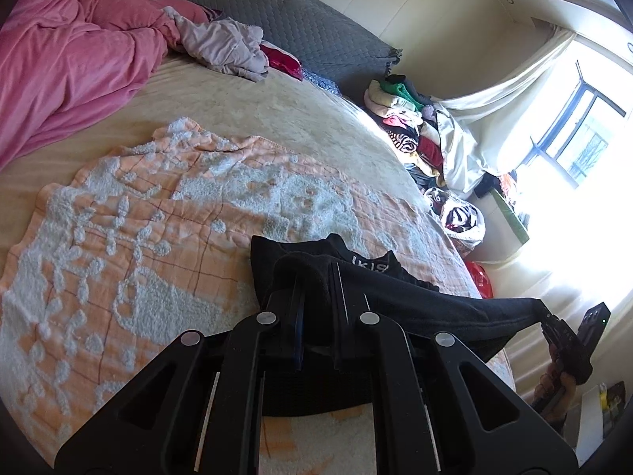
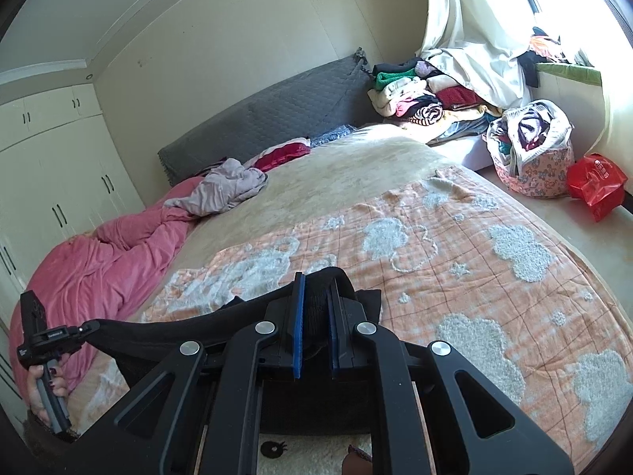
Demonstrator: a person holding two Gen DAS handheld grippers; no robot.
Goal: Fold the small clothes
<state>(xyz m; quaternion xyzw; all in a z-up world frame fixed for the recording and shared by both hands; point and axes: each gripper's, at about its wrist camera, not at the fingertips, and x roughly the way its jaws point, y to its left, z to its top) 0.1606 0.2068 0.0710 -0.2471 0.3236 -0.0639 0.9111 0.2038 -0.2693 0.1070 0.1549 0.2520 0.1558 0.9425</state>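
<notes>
A small black garment [image 1: 415, 297] with a lettered waistband is stretched between my two grippers just above the orange and white blanket [image 1: 138, 217]. My left gripper [image 1: 316, 273] is shut on one end of it, the cloth bunched over the fingers. My right gripper [image 2: 316, 285] is shut on the other end [image 2: 316, 304], held between its blue pads. The right gripper also shows at the right edge of the left wrist view [image 1: 554, 320]. The left gripper shows at the left of the right wrist view [image 2: 89, 326].
A pink duvet [image 1: 67, 63] and a crumpled lilac garment [image 1: 225, 47] lie at the far side of the bed by the grey headboard [image 1: 296, 27]. Piled clothes [image 2: 419, 95], a full laundry basket [image 2: 530, 150] and a red bag [image 2: 597, 182] stand beside the bed near the window.
</notes>
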